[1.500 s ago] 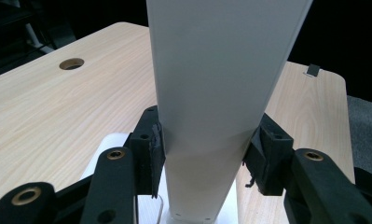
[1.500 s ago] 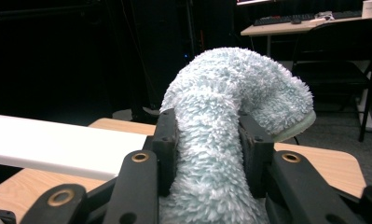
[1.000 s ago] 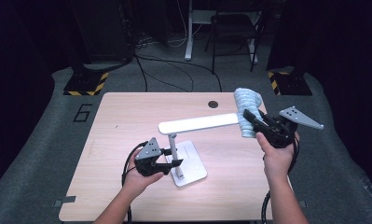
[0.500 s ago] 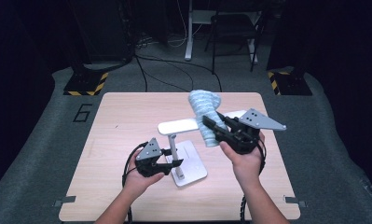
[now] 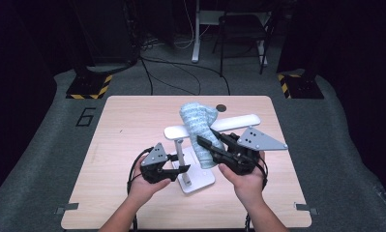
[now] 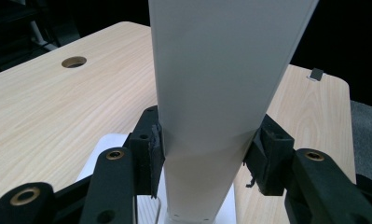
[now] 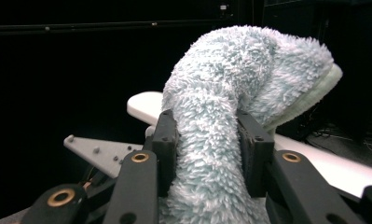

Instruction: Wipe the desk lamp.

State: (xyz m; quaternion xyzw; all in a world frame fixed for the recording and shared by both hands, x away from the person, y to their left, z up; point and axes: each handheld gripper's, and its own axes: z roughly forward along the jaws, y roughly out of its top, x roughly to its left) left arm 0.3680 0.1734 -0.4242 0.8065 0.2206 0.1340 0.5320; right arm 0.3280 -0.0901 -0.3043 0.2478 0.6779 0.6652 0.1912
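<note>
A white stand has a flat base (image 5: 202,181), an upright post (image 5: 180,151) and a long crossbar (image 5: 239,122). My left gripper (image 5: 182,168) is shut on the post low down, its pads (image 6: 155,148) pressing both sides of the post (image 6: 221,93). My right gripper (image 5: 207,139) is shut on a fluffy light-blue sock (image 5: 196,123), held tilted above the crossbar just right of the post. In the right gripper view the sock (image 7: 235,88) bulges between the jaws of that gripper (image 7: 207,140), with the crossbar (image 7: 144,105) behind it.
The wooden table (image 5: 127,121) has a round cable hole (image 5: 221,107) near its far edge. Beyond it the floor holds cables, a chair and desk legs (image 5: 239,43), and yellow-black striped feet (image 5: 89,87). A "6" (image 5: 85,117) marks the floor at the left.
My right gripper has carried the sock leftward and nearer, from the crossbar's right end to beside the post. The left gripper has stayed on the post.
</note>
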